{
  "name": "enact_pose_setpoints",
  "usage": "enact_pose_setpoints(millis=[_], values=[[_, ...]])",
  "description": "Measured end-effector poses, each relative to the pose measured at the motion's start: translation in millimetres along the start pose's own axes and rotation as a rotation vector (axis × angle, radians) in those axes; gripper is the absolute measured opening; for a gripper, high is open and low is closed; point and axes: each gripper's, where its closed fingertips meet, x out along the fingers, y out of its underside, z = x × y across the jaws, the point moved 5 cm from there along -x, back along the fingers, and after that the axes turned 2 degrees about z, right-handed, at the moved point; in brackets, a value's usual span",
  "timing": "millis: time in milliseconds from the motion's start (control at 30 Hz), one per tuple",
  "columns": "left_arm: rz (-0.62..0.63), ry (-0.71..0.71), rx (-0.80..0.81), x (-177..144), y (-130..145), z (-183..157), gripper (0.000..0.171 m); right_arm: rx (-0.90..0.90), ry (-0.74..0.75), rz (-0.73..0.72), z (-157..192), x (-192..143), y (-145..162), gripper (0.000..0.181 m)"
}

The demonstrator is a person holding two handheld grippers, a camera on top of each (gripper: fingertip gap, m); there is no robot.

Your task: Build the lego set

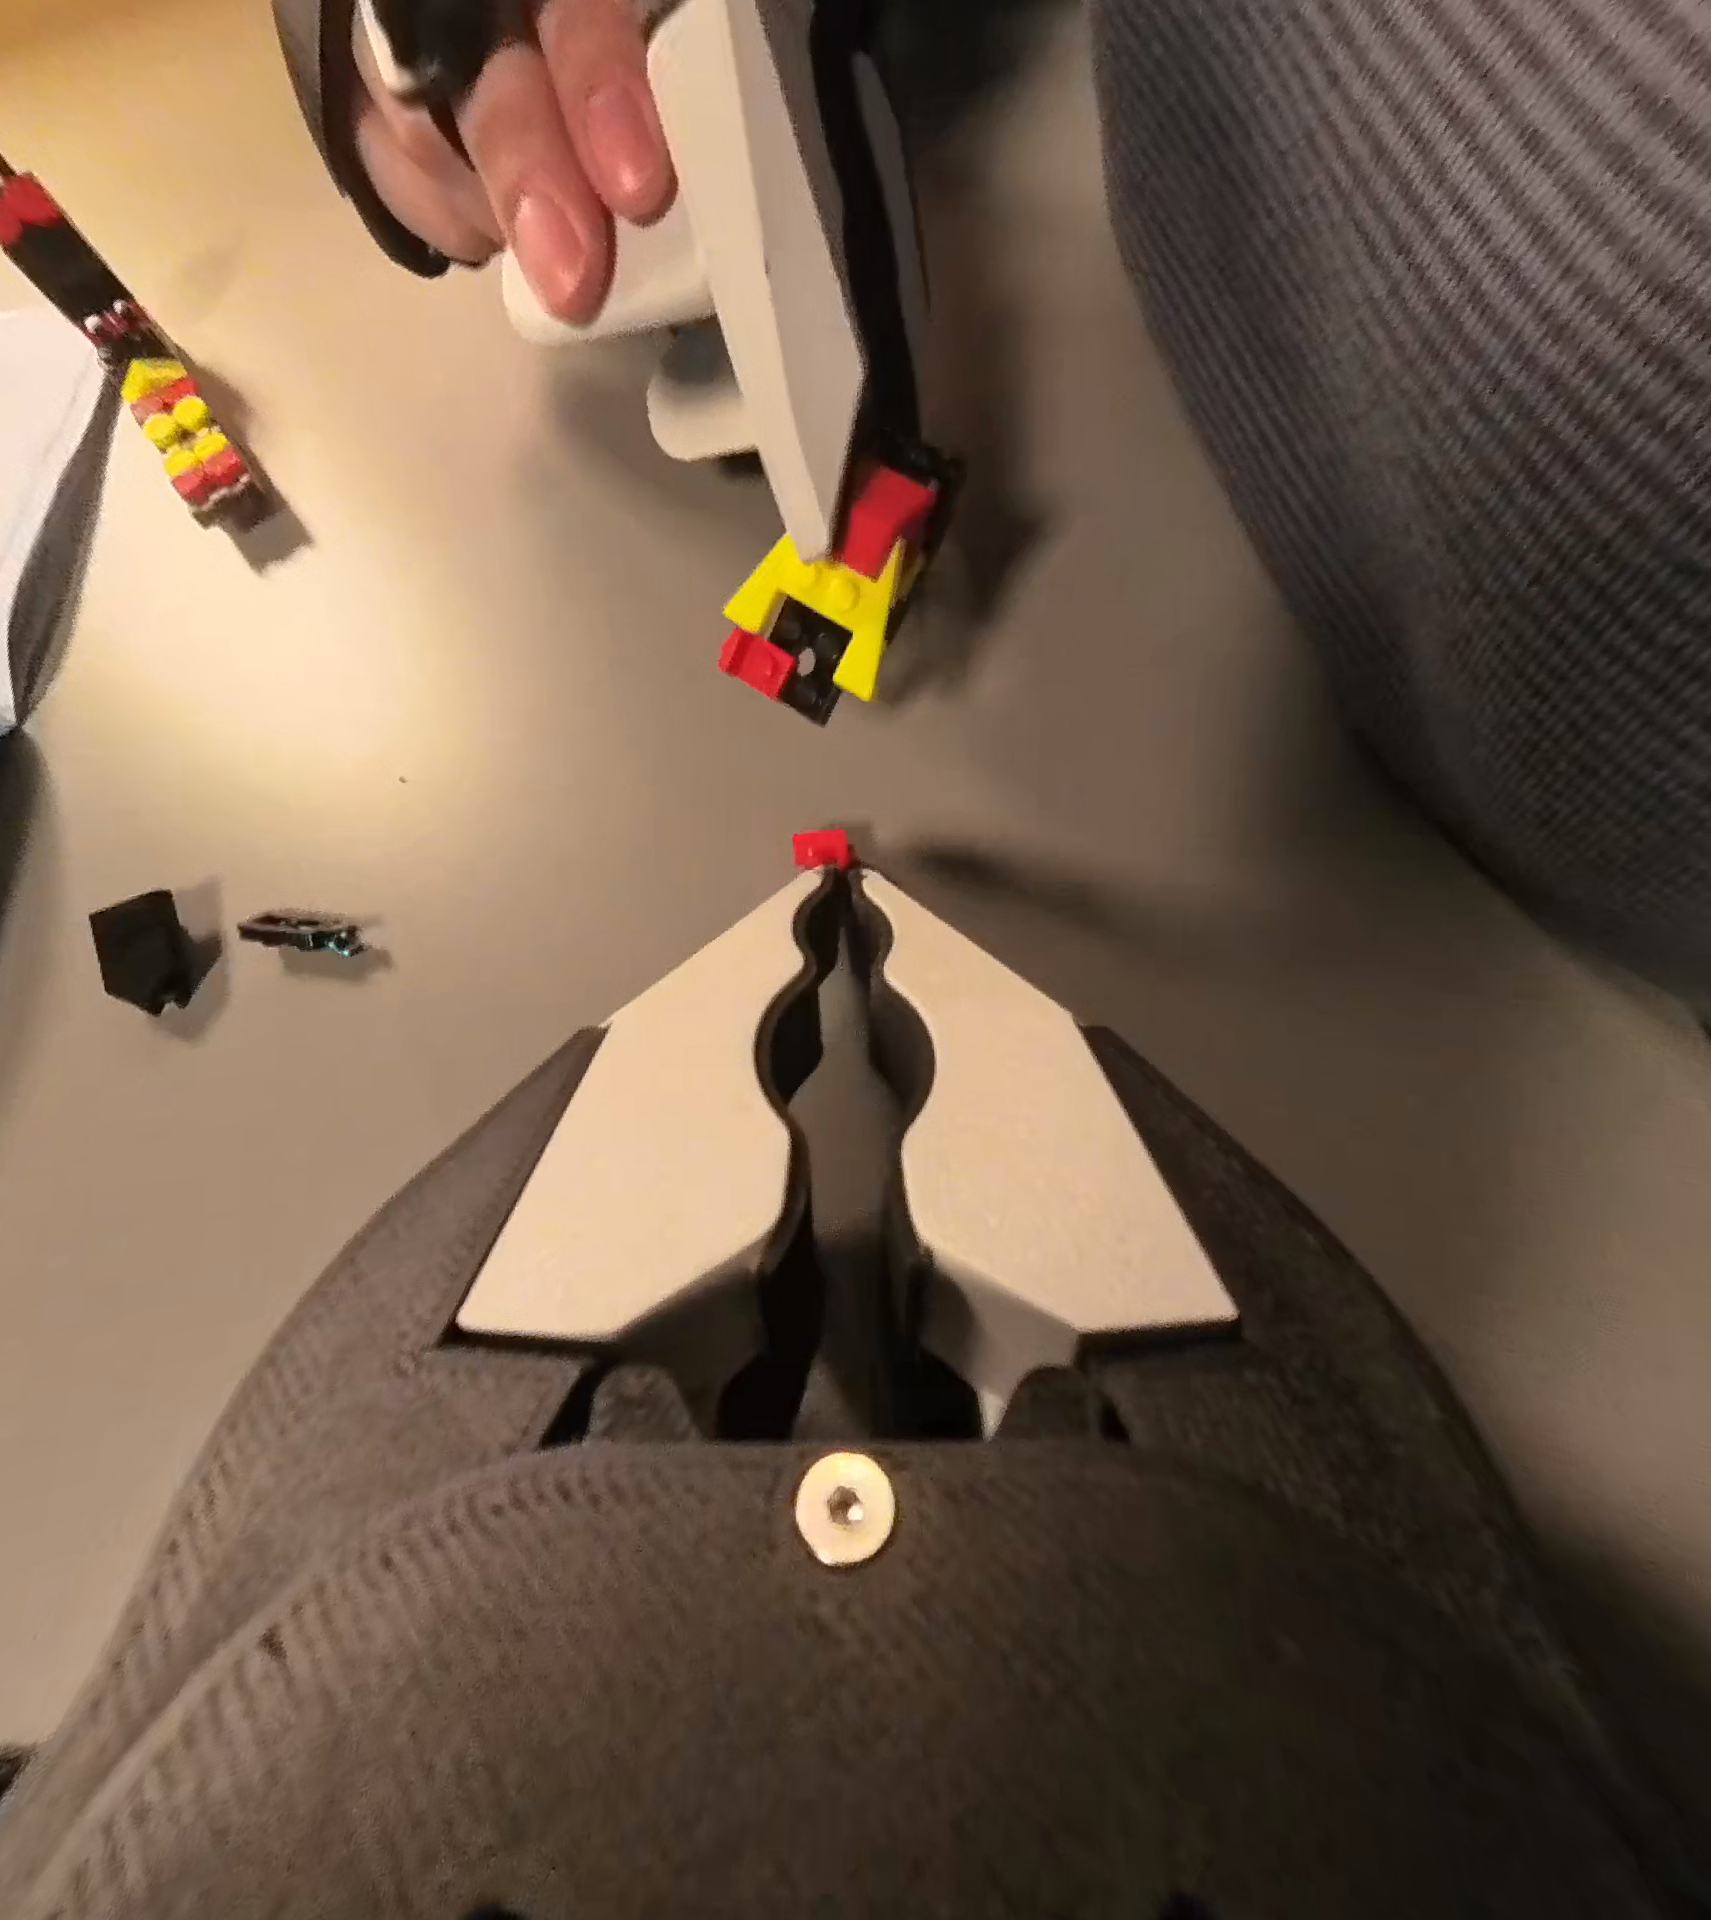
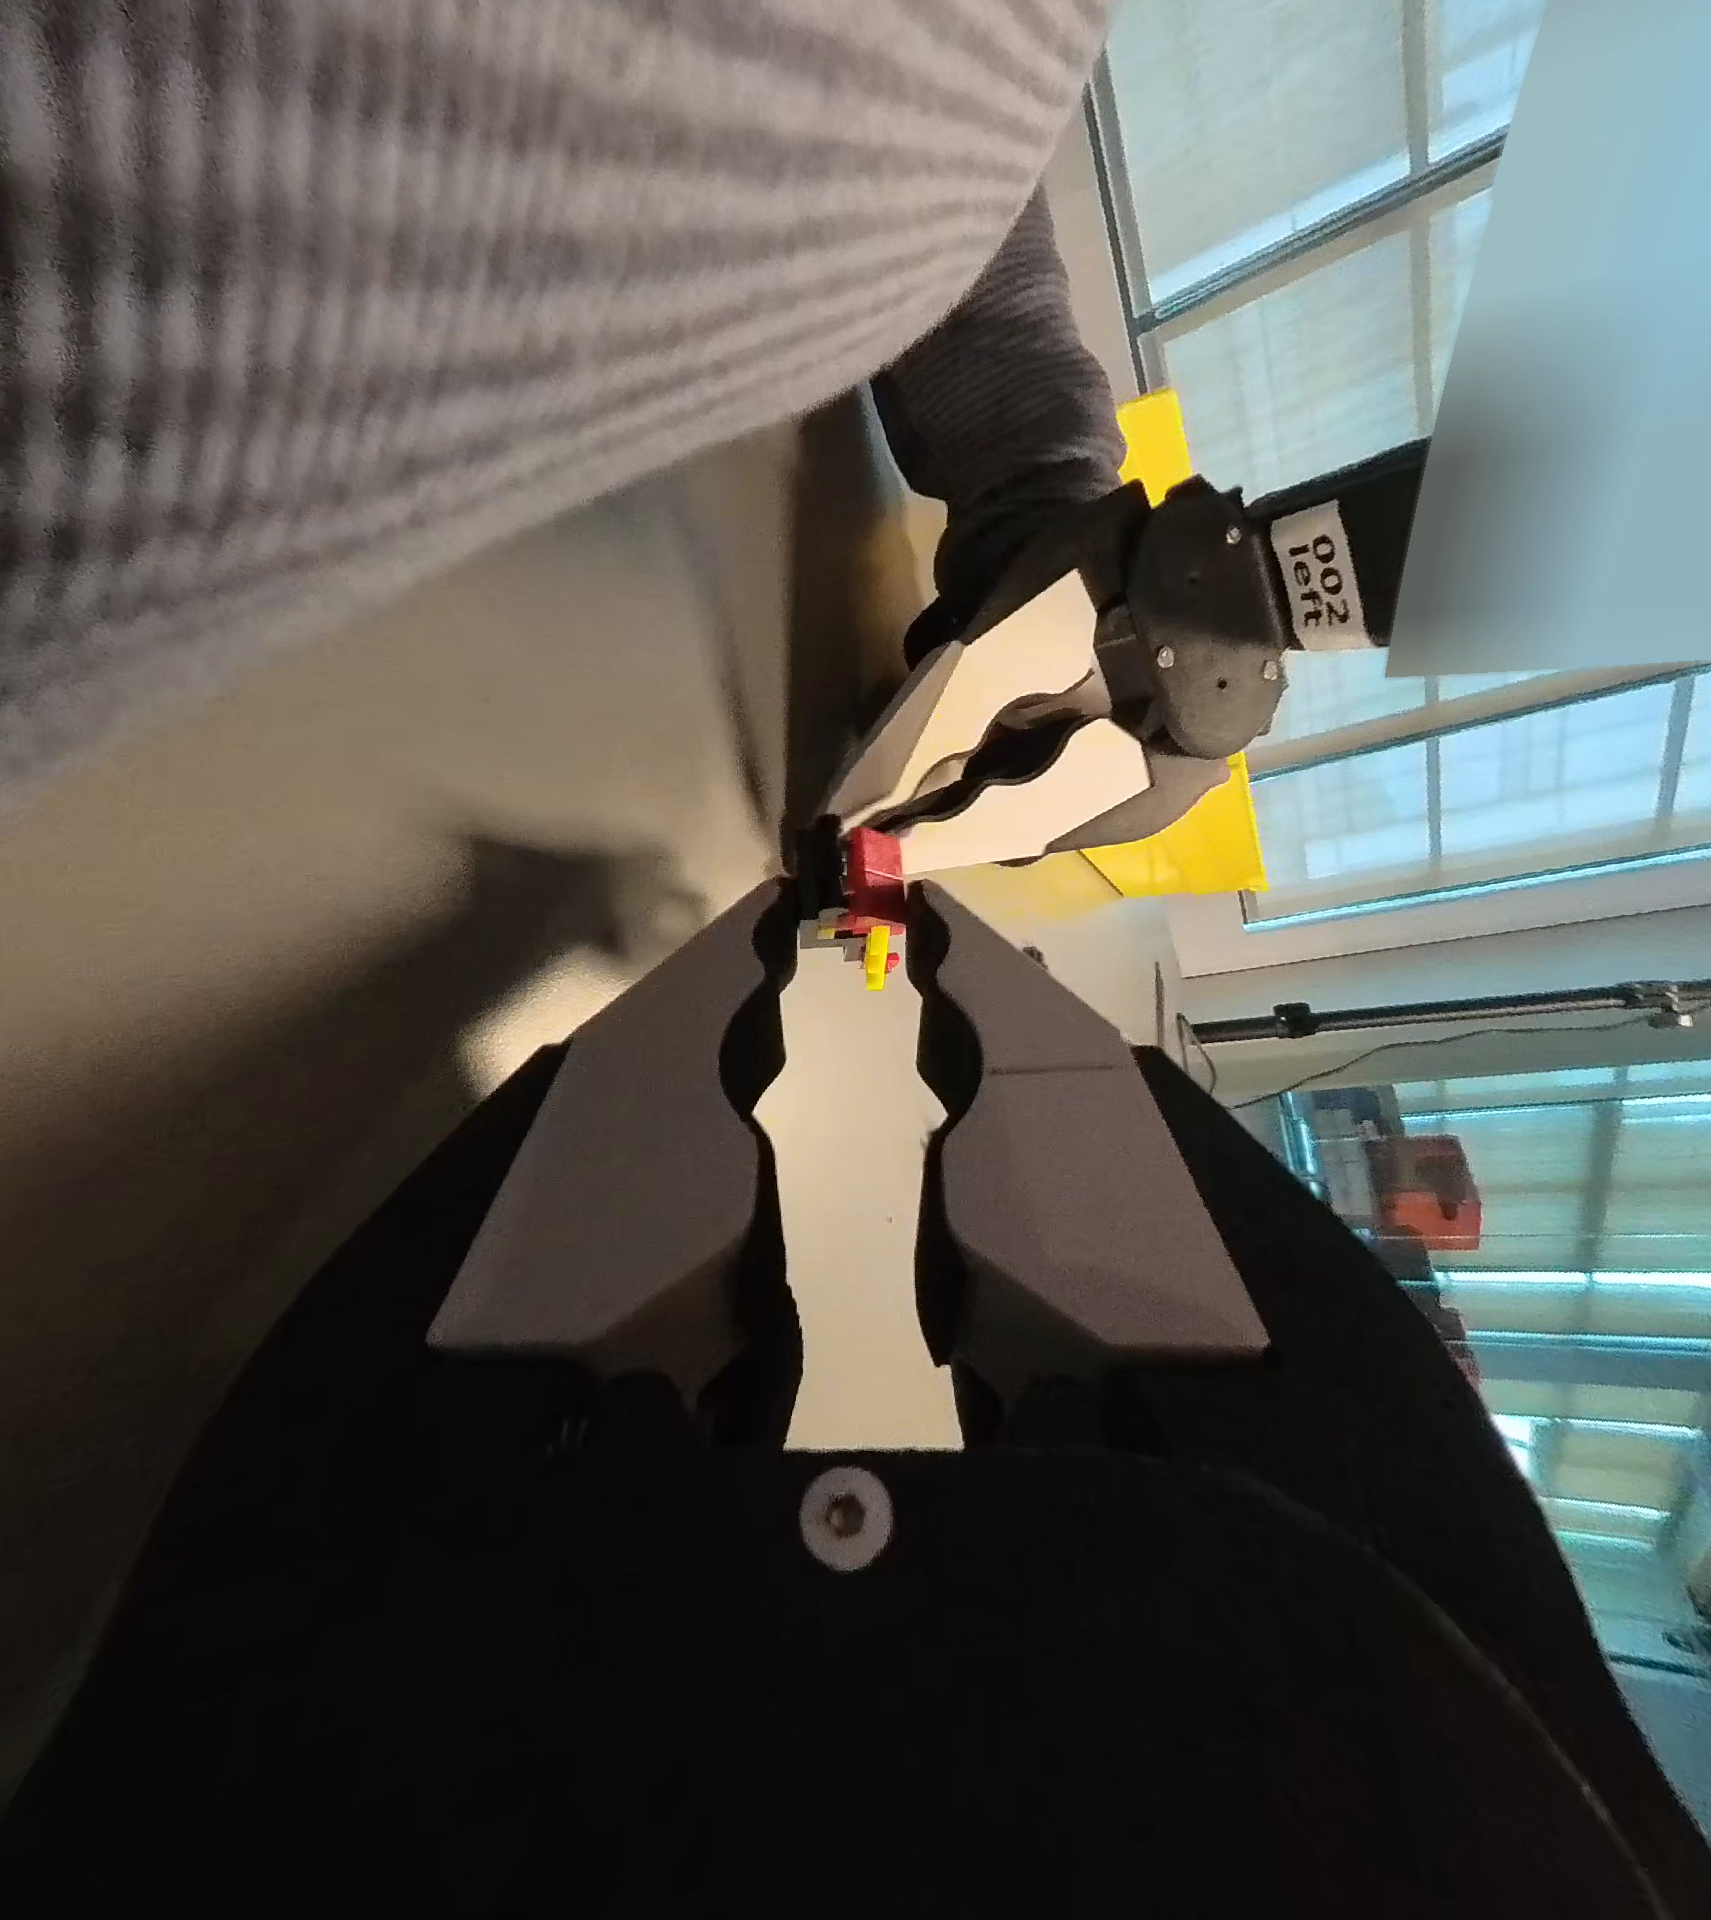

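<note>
Left gripper (image 1: 835,878) pinching small red brick (image 1: 822,847); yellow-red-black subassembly (image 1: 820,613) straight ahead, clamped in right gripper (image 1: 846,530), near, apart.

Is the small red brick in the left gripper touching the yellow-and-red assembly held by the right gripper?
Apart. The left wrist view shows bare table between the small red brick and the yellow-and-red assembly.

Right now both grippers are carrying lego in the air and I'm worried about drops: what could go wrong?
The left gripper pinches the small red piece only at its very tips, so it could twist out. The right gripper grips one end of the yellow, red and black assembly; pressing the piece on might lever it loose.
</note>
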Motion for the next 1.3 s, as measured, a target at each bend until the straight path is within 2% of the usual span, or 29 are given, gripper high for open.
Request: enact_pose_setpoints(millis=[100,200,400,600,833,933,1200,1300], values=[[-0.01,0.04,-0.012,0.2,-5.2,-2.6,0.0,-0.009,-0.031,0.013,1.0,-0.1,1.0,0.018],[0.049,0.088,0.002,0.3,-8.3,-4.1,0.0,-0.011,-0.087,0.023,-0.3,-1.3,0.3,0.019],[0.032,0.229,-0.011,1.9,-21.8,-5.2,0.0,0.11,-0.267,-0.027,2.2,-2.4,-7.4,0.018],[0.023,0.374,-0.034,9.6,-21.6,-7.0,0.0,0.278,-0.426,-0.058,0.7,1.9,-7.0,0.018],[0.072,0.473,0.013,17.7,-16.6,-1.3,0.0,0.313,-0.485,-0.064,-2.5,9.1,-4.9,0.018],[0.051,0.521,0.014,19.1,-17.2,-2.0,0.0,0.335,-0.5,-0.07,-3.2,9.0,-3.8,0.018],[0.059,0.557,0.045,20.8,-18.2,2.0,0.0,0.422,-0.56,-0.039,-2.9,13.2,3.1,0.02],[0.061,0.571,0.062,21.9,-19.3,1.6,0.0,0.463,-0.607,-0.011,0.8,15.6,6.6,0.027]])
